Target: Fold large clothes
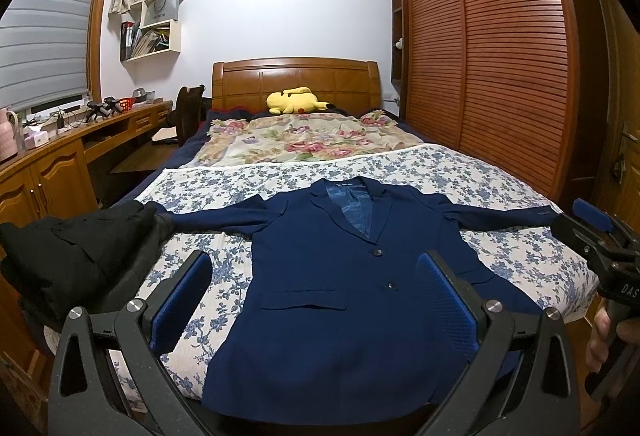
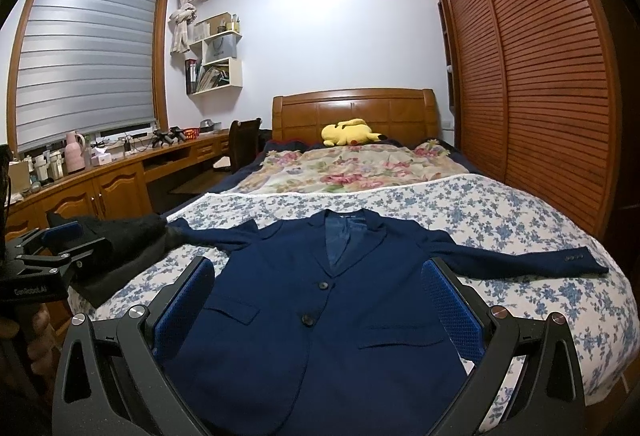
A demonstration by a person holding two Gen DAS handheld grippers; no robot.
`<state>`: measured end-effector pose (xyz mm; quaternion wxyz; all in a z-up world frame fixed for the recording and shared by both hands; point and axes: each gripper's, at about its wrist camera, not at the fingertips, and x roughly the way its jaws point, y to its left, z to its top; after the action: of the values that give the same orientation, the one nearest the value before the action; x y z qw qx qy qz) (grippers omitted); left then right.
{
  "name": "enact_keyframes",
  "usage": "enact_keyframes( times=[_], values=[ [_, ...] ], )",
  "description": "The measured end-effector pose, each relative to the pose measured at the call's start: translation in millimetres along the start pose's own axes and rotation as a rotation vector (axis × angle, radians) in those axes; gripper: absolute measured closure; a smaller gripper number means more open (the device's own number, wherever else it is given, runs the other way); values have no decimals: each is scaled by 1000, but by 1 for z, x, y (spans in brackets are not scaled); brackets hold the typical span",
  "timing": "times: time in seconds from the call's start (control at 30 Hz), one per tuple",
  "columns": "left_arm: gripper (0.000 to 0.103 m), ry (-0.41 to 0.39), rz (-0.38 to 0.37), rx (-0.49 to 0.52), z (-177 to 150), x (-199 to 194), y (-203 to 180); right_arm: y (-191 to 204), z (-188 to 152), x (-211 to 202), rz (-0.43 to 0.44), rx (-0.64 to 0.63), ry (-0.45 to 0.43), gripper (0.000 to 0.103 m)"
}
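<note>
While the navy blue woven suit jacket (image 1: pixel 340 276) lies face-up on the blue-flowered bedsheet (image 1: pixel 500 176), collar away, sleeves spread crosswise, both claws hover released over its hem: left claw (image 1: pixel 314 300) nearer the left sleeve, right claw (image 2: pixel 320 306) nearer the right.

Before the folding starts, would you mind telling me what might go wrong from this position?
1. The navy blazer's left sleeve ends against the black garment; a grab there may catch both.
2. Its right sleeve reaches close to the bed's edge and may slip off when lifted.
3. Both tongs, left and right, are open above the buttoned front; a shallow pinch may lift only the top layer.
</note>
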<state>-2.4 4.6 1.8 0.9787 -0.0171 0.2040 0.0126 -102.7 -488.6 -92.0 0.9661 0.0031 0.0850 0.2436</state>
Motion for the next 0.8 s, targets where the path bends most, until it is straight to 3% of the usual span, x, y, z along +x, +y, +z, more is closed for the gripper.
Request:
enact_keyframes(
  times=[0.37, 0.8],
  values=[
    [0, 6, -10, 5, 0, 0, -2, 0, -1, 2, 5, -7, -4, 0],
    [0, 64, 4, -19, -19, 38, 24, 2, -9, 33, 14, -12, 47, 0]
  ],
)
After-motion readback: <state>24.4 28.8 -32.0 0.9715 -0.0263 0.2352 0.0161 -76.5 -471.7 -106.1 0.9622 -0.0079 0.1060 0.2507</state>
